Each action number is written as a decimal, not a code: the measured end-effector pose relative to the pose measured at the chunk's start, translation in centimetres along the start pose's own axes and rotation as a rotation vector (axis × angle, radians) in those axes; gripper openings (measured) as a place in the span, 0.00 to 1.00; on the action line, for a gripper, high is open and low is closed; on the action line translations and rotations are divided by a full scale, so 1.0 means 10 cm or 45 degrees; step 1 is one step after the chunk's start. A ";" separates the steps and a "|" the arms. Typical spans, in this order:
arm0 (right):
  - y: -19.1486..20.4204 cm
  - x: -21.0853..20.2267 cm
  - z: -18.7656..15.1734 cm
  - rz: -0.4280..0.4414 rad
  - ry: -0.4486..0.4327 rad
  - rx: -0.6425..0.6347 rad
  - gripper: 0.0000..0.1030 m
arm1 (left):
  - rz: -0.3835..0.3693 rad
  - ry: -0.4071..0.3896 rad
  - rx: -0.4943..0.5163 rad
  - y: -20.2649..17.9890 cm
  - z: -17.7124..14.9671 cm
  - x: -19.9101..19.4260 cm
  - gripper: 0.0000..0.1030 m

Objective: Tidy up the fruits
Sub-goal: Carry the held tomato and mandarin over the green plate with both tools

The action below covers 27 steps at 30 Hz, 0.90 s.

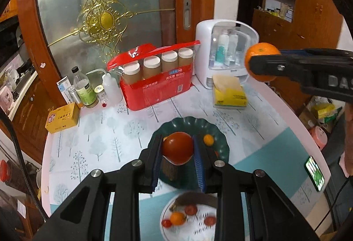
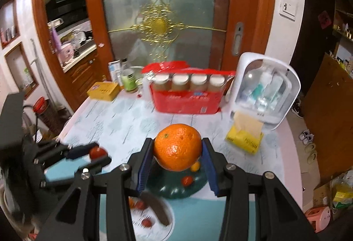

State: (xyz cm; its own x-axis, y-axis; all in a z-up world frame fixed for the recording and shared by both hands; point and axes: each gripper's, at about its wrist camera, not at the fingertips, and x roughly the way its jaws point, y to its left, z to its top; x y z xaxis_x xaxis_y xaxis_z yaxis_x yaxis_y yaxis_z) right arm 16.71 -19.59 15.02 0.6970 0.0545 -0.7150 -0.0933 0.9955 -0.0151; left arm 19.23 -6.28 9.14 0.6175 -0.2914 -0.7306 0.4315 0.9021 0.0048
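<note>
Nearest the left camera, the white plate (image 1: 167,214) at six o'clock carries small tomatoes and an orange fruit, half hidden by the left gripper (image 1: 177,150), whose claw clamps a red tomato (image 1: 177,148) above the green plate (image 1: 189,126). That dish holds a small yellow fruit (image 1: 208,139). At two o'clock, the right gripper (image 2: 177,152) pinches an orange (image 2: 177,147). The right view's white plate is blurred.

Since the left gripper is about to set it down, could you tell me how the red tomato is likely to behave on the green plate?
The tomato looks round and glossy, so it may roll across the green plate. Its smooth skin could slip from the left gripper. It probably bruises if squeezed hard.
</note>
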 end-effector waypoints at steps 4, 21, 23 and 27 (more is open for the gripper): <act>-0.16 0.53 0.08 0.007 0.070 0.014 0.43 | 0.036 0.062 -0.066 0.01 0.12 0.48 0.25; -0.39 2.95 -0.86 0.311 0.442 -0.045 0.43 | 0.139 0.392 -0.226 -0.27 -0.47 2.34 0.25; -0.40 3.06 -0.93 0.322 0.462 -0.057 0.43 | 0.148 0.408 -0.217 -0.28 -0.52 2.41 0.25; -0.40 3.17 -1.00 0.345 0.462 -0.095 0.45 | 0.187 0.422 -0.188 -0.28 -0.57 2.47 0.31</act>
State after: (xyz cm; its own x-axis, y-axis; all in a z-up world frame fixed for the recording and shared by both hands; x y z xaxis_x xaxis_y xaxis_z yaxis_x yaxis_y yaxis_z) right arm 32.08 -22.59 -14.53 0.3474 0.2681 -0.8986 -0.2977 0.9402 0.1654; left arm 29.52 -14.18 -12.82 0.4090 -0.0590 -0.9106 0.2402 0.9697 0.0451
